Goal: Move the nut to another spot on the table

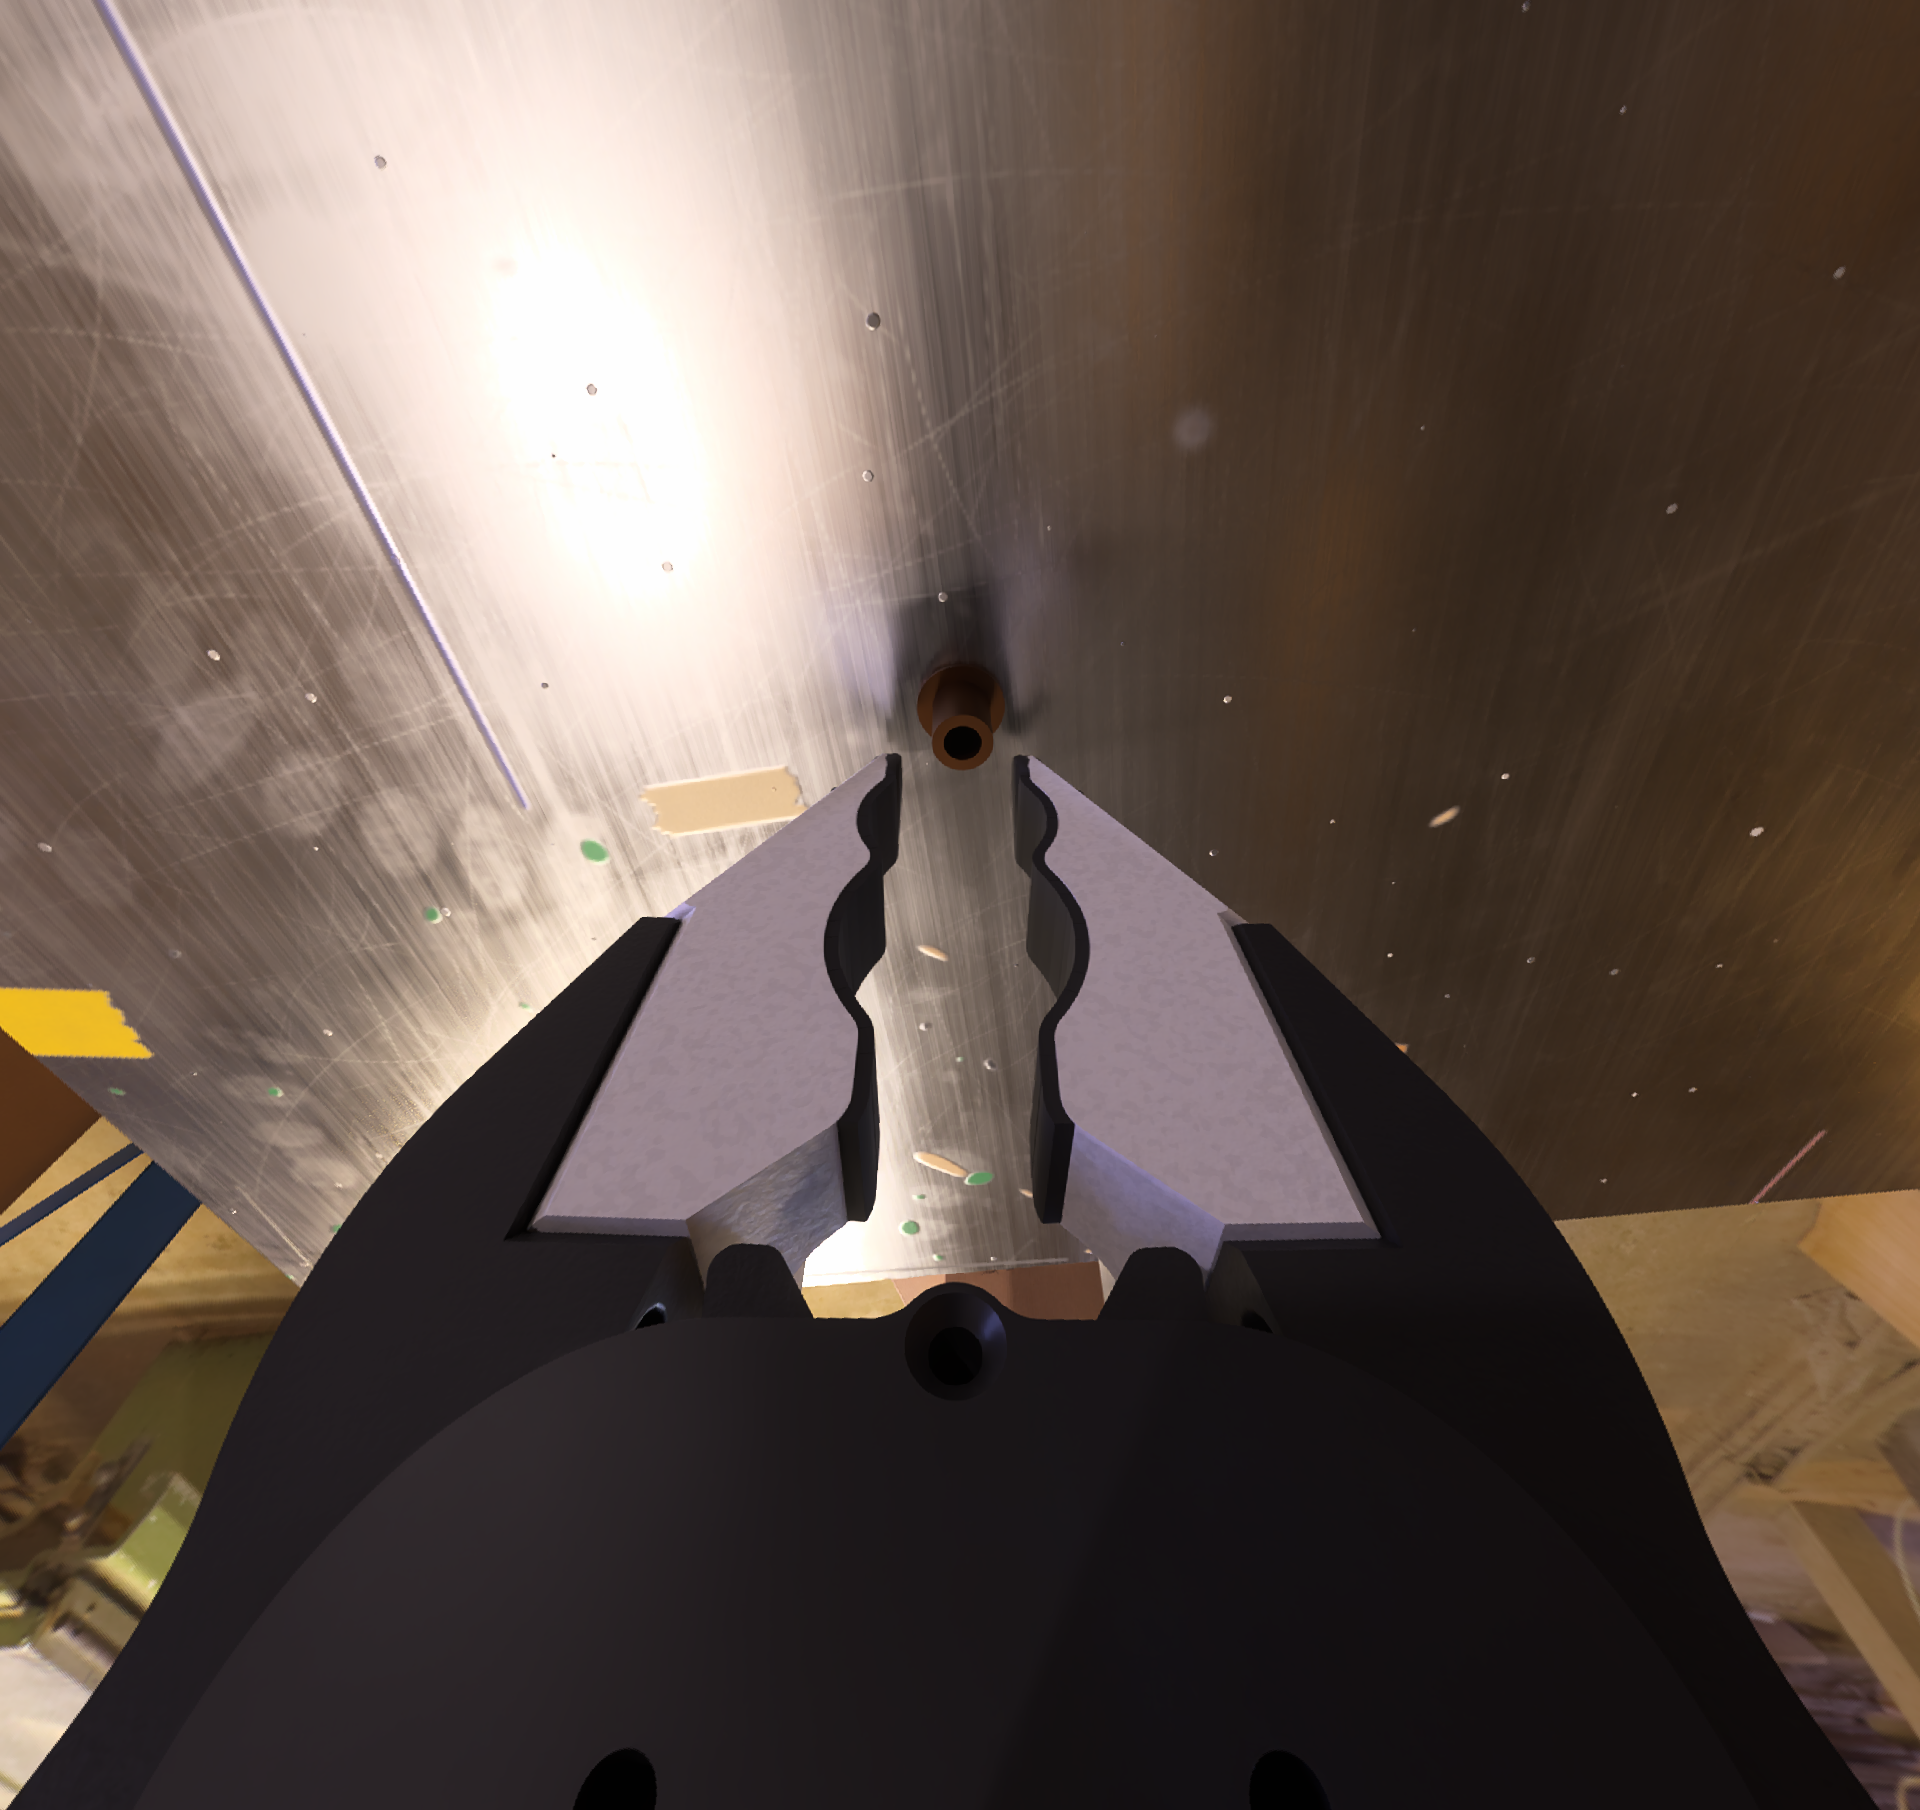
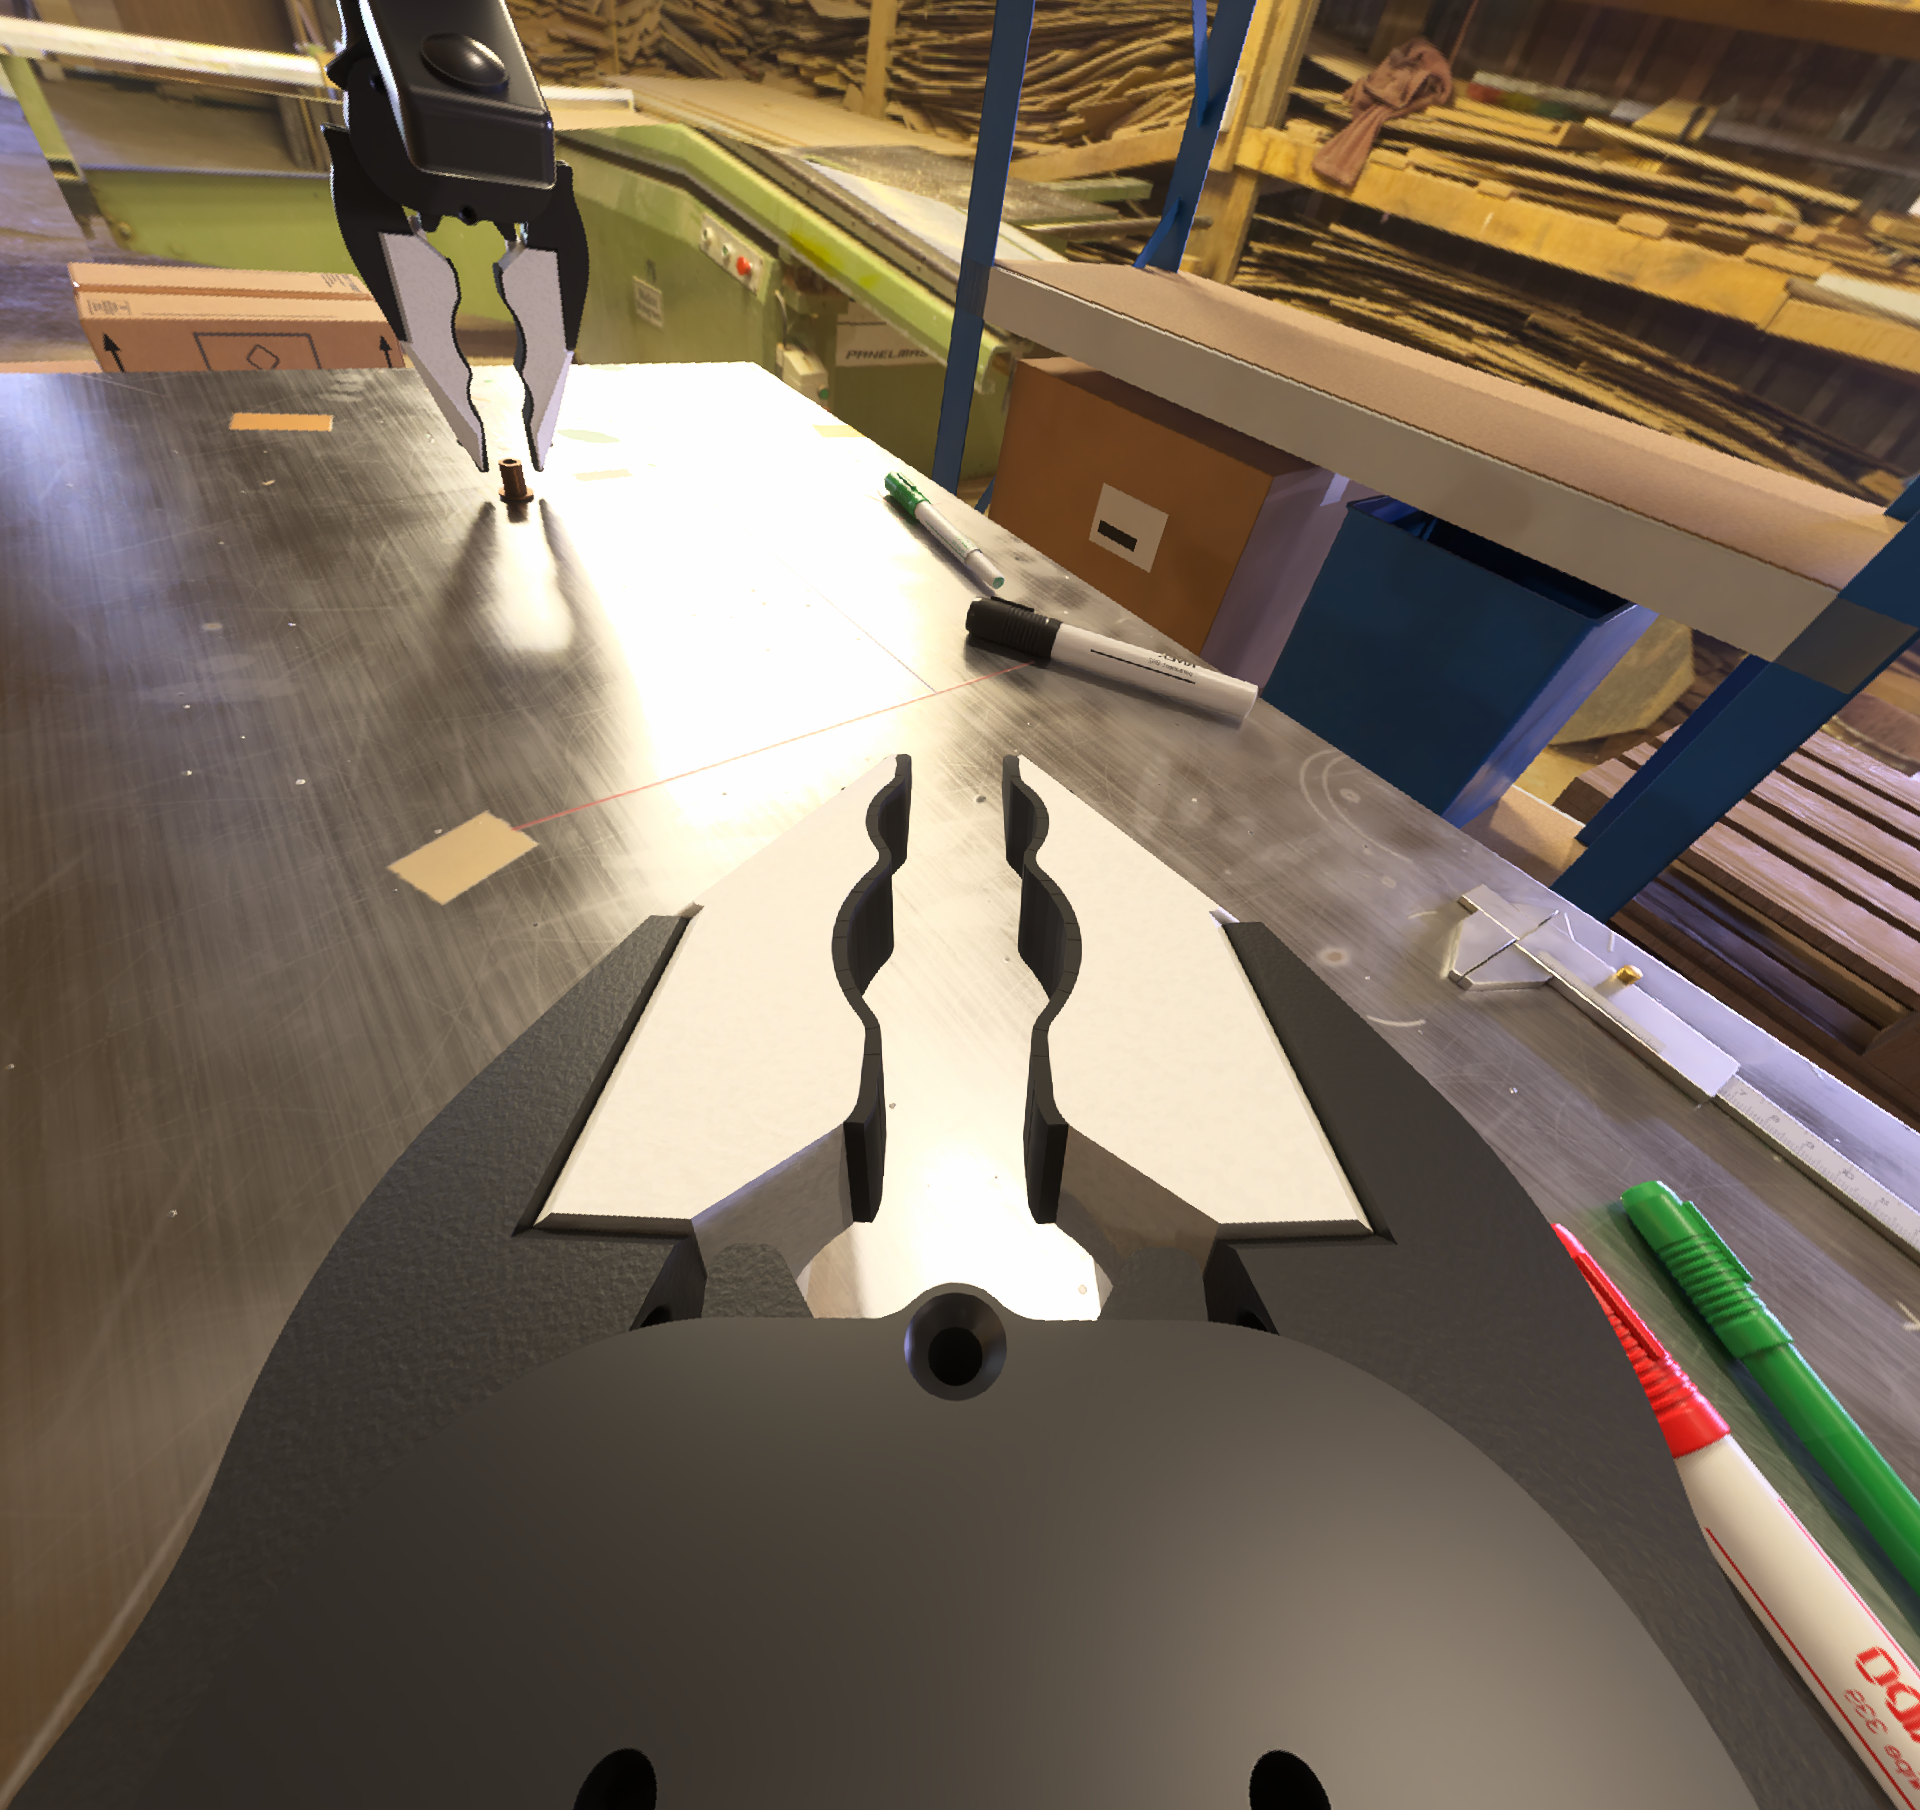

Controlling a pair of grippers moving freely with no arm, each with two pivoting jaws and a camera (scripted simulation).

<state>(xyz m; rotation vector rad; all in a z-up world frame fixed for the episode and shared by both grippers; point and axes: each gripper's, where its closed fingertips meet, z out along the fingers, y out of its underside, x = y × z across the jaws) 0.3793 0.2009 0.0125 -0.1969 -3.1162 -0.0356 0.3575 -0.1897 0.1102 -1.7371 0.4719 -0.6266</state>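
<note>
The nut point(image 1: 958, 721) is small, brown and tubular with a flange, and stands upright on the scratched metal table point(image 1: 1455, 513). My left gripper point(image 1: 956, 768) points straight down over it, open, with its fingertips just above the nut and to either side of it. In the right wrist view the nut point(image 2: 513, 480) stands far off at the upper left, under the left gripper point(image 2: 509, 459). My right gripper point(image 2: 956, 773) is open and empty, low over the table, far from the nut.
A black-capped marker point(image 2: 1107, 657) and a green-capped pen point(image 2: 943, 528) lie near the table's right edge. A red marker point(image 2: 1756, 1511), a green marker point(image 2: 1787, 1365) and a metal ruler point(image 2: 1621, 1022) lie at near right. Tape patches point(image 2: 462, 854) dot the table. A shelf point(image 2: 1455, 430) and boxes stand beyond.
</note>
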